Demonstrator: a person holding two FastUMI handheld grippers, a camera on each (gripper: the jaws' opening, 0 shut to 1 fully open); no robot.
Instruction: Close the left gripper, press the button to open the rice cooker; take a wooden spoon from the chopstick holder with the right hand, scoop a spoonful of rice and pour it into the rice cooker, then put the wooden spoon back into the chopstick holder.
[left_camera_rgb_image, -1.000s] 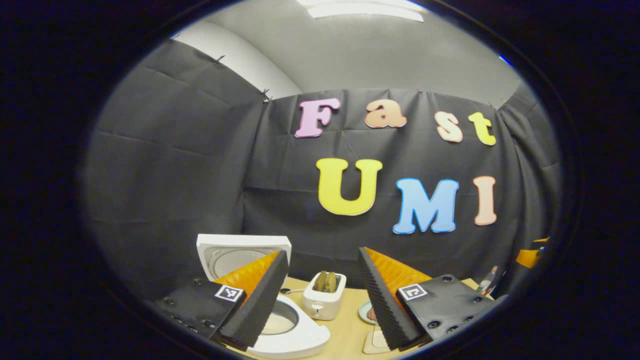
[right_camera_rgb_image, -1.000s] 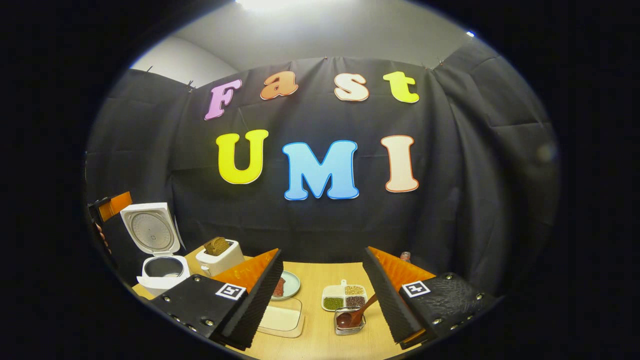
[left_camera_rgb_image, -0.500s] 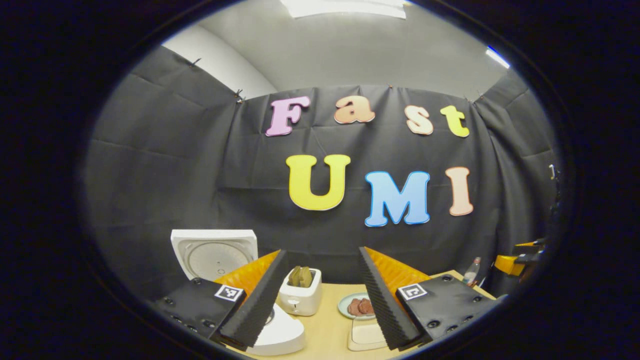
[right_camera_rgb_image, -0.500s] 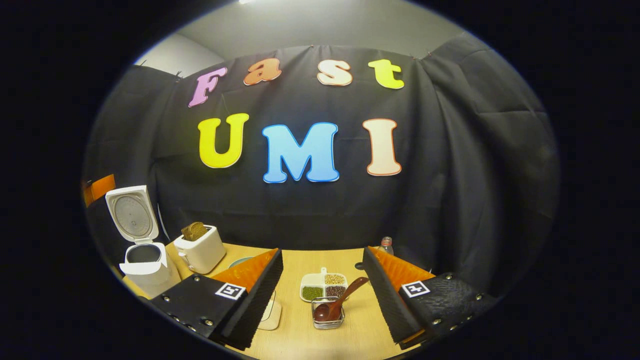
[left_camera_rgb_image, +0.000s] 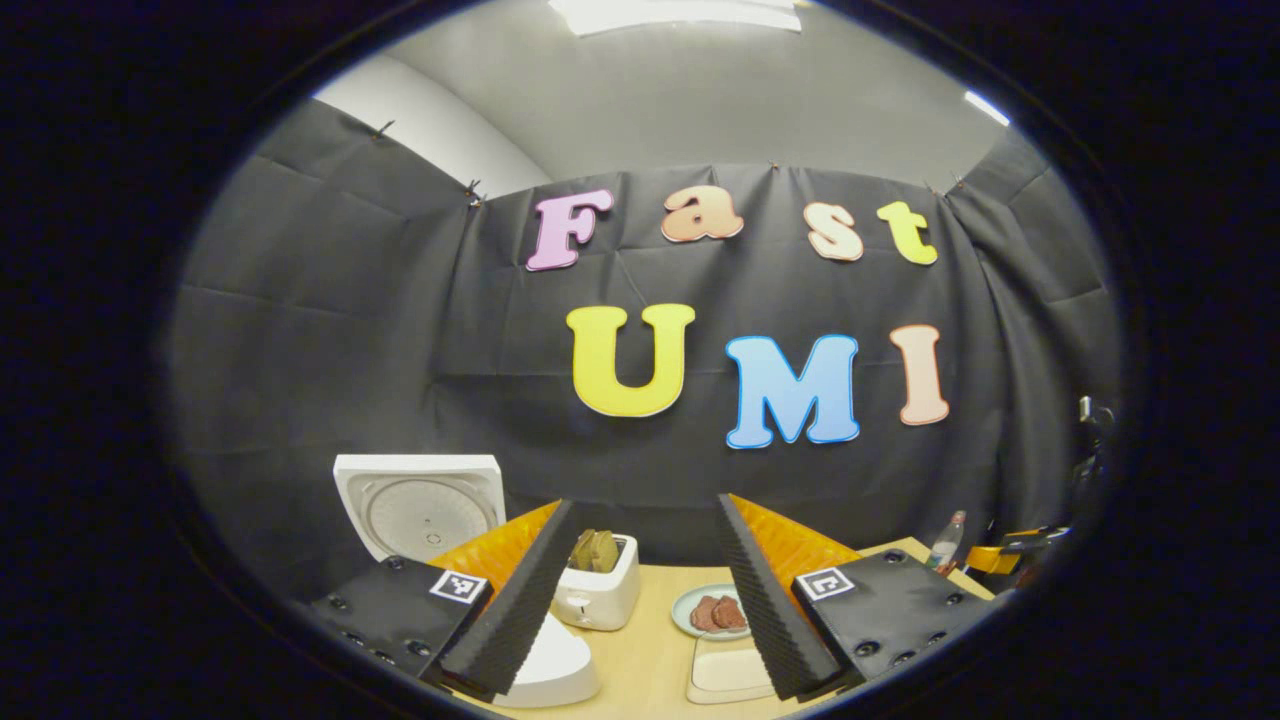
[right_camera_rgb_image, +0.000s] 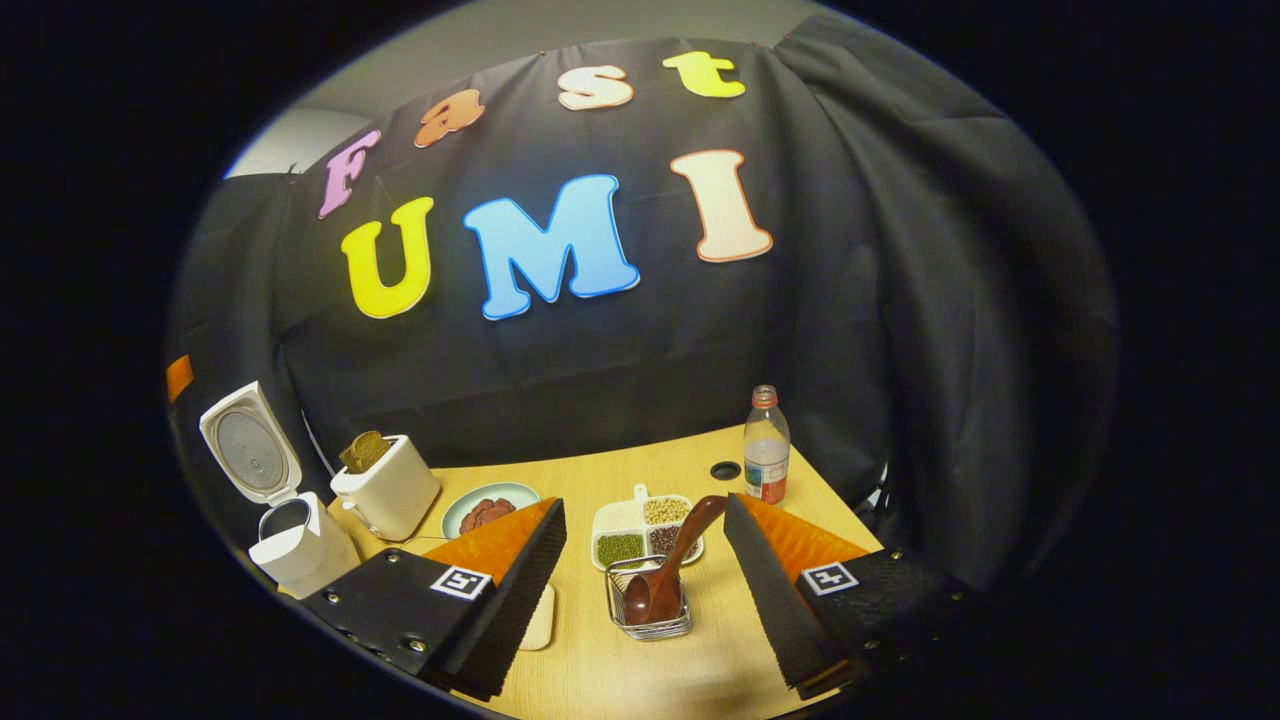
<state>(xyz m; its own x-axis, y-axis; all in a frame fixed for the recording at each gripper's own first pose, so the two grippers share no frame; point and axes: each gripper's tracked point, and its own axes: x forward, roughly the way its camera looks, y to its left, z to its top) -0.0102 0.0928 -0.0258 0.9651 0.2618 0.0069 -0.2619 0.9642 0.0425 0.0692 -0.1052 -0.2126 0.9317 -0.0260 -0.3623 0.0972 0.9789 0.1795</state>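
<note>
Ceiling light (left_camera_rgb_image: 675, 12) overhead; even brightness, sharp focus, fisheye edge warping.

A: What is the wooden spoon (right_camera_rgb_image: 665, 575) looking like?
B: Glossy dark wood, sitting in a chopstick holder (right_camera_rgb_image: 650, 602) of thin shiny metal wire.
A: And the rice cooker (right_camera_rgb_image: 290, 545)?
B: Smooth white plastic, catching a soft sheen. The surface (right_camera_rgb_image: 620, 680) under the holder is showing pale matt wood grain.
A: The bottle (right_camera_rgb_image: 767, 446)?
B: Clear plastic.
</note>
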